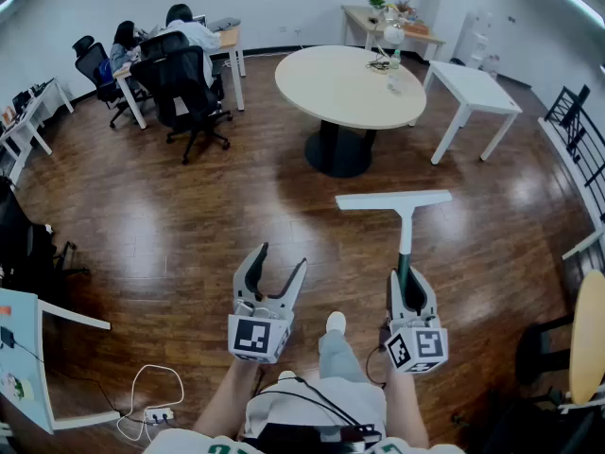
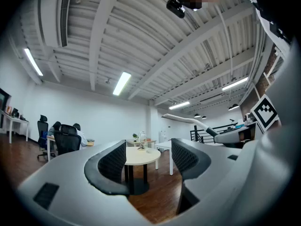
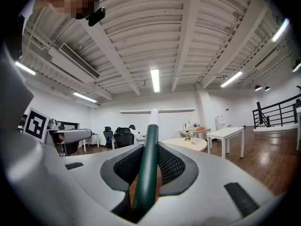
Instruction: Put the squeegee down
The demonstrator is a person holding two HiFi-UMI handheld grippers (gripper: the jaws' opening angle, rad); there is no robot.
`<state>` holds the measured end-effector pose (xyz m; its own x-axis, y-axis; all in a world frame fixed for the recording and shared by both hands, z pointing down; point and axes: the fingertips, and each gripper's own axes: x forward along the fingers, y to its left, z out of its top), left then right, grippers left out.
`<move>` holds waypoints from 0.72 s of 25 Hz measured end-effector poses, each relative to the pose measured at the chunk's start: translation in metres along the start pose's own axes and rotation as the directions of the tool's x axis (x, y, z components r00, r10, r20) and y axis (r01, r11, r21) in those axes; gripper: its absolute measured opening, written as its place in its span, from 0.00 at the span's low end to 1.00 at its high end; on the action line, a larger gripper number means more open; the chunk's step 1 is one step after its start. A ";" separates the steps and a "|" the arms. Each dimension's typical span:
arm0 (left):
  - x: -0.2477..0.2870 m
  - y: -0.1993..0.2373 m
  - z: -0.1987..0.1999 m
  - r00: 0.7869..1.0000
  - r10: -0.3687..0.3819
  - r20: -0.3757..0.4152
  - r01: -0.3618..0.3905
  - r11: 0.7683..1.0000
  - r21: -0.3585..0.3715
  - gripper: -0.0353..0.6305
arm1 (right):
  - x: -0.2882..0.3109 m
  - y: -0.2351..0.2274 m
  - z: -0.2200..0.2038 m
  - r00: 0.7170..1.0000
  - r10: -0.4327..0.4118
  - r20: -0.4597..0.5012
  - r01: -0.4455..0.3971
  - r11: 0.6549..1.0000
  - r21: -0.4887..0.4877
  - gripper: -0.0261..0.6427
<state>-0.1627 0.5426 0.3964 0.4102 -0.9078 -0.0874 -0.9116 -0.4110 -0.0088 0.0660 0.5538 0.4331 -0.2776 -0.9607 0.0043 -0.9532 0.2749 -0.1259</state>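
Head view: a person holds two grippers out level over a wooden floor [image 1: 189,216]; the right gripper [image 1: 406,289] has its jaws closed on the green end of the squeegee [image 1: 406,239] handle, the pads pressing it from both sides; the left gripper [image 1: 282,263] has its jaws wide apart and grips nothing.

Squeegee: carried in the air above the floor, touching nothing but the right gripper; its long axis, the handle, runs straight away from the person in line with the jaws; the handle is green where gripped and white farther out; the blade [image 1: 392,200] sits at the far end, set crosswise to the handle, running left to right; the whole forms a T with its bar farthest from the person.

Right gripper view: the green handle rises between the ribbed pads and the white blade lies level across the far end.

Left gripper view: only the room appears in the gap between the pads, with the round table [image 1: 350,88] beyond.

Surroundings: the round table stands ahead of the blade, well apart from it; a white table [image 1: 473,88] stands to its right.
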 end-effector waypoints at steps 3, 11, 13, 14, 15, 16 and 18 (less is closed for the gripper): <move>0.056 -0.003 -0.002 1.000 0.008 -0.006 -0.008 1.000 0.000 0.50 | 0.041 -0.041 0.007 1.000 0.008 0.013 -0.008 1.000 0.013 0.21; 0.197 -0.009 -0.006 0.998 0.049 0.032 -0.051 0.997 0.064 0.50 | 0.146 -0.144 0.028 0.998 0.060 0.034 -0.061 0.998 0.013 0.21; 0.229 -0.010 -0.004 0.998 0.050 0.041 -0.053 0.997 0.064 0.50 | 0.169 -0.157 0.031 0.996 0.080 0.029 -0.081 0.997 0.008 0.21; 0.242 -0.011 -0.006 0.998 0.048 0.035 -0.050 0.997 0.063 0.50 | 0.179 -0.163 0.031 0.996 0.086 0.024 -0.087 0.996 0.010 0.21; 0.254 -0.014 -0.009 0.999 0.043 0.024 -0.044 0.997 0.062 0.50 | 0.186 -0.169 0.029 0.996 0.087 0.016 -0.088 0.996 0.015 0.21; 0.265 -0.017 -0.013 0.999 0.036 0.011 -0.037 0.997 0.061 0.50 | 0.191 -0.173 0.026 0.996 0.090 0.004 -0.090 0.996 0.023 0.21; 0.287 -0.022 -0.022 1.000 0.020 -0.008 -0.019 0.998 0.051 0.50 | 0.199 -0.179 0.018 0.995 0.098 -0.022 -0.097 0.995 0.031 0.21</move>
<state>-0.0247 0.2894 0.3937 0.3924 -0.9164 -0.0792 -0.9195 -0.3887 -0.0584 0.1834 0.3125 0.4385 -0.3718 -0.9282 0.0139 -0.9177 0.3652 -0.1564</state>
